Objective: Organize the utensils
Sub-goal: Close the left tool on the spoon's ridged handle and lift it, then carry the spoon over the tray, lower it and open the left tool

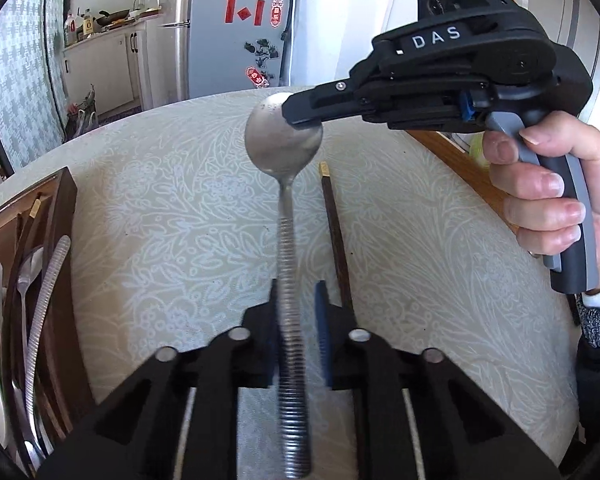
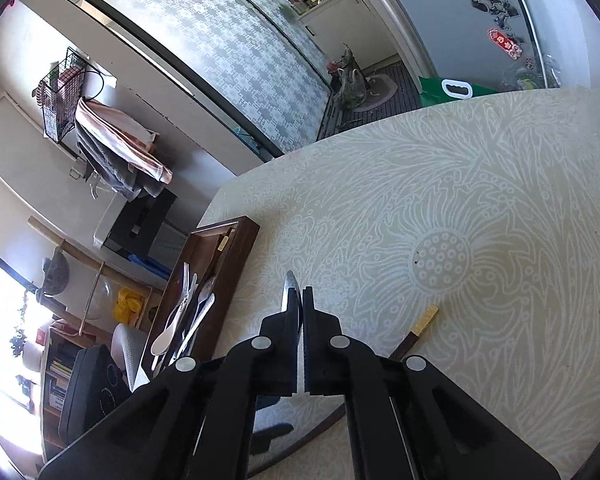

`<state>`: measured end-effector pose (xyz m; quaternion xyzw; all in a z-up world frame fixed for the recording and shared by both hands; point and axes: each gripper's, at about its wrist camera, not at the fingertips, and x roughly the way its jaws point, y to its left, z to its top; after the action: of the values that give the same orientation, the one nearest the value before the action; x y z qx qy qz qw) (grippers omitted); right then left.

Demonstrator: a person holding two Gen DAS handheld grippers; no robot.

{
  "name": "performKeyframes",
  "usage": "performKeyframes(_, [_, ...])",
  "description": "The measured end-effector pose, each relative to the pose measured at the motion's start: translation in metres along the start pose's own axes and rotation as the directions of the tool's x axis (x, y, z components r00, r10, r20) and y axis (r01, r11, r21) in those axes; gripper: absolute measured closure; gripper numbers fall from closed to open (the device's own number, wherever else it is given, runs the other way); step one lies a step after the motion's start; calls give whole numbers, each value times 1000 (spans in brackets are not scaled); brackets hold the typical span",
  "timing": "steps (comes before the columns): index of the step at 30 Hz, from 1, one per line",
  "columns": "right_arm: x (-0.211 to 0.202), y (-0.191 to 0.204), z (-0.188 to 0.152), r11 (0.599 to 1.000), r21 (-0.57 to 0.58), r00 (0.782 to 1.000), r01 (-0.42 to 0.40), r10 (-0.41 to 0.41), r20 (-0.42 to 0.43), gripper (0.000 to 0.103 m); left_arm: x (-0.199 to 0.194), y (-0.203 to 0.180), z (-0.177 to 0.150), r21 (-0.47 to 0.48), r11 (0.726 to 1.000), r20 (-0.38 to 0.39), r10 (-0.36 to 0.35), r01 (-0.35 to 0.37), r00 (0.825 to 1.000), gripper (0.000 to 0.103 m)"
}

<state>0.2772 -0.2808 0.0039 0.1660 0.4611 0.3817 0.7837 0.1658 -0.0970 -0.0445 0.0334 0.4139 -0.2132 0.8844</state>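
Left tool (image 1: 296, 332) is clamped on a ridged-handled metal spoon (image 1: 283, 132); right tool (image 1: 300, 114), marked "DAS", pinches its bowl. Spoon hangs above the floral bench (image 1: 180, 200), a chopstick (image 1: 334, 224) beside it, the wooden tray (image 1: 62, 216) leftward.

Worktop (image 1: 172, 184): a wide bare stretch is being left open between the wooden tray (image 1: 62, 216) at the left edge and the chopstick (image 1: 336, 240) lying right of centre. Middle air is being taken up by the spoon (image 1: 284, 136), being held at both ends by the left claw (image 1: 296, 320) and right claw (image 1: 300, 114). Tray interior is being crowded by cutlery.
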Motion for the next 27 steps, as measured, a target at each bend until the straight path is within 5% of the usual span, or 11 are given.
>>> performKeyframes(15, [8, 47, 12, 999, -53, 1000, -10, 10, 13, 101, -47, 25, 4, -49, 999, 55, 13, -11, 998, 92])
performKeyframes(27, [120, 144, 26, 984, -150, 989, -100, 82, -124, 101, -97, 131, -32, -200, 963, 18, 187, -180, 982, 93])
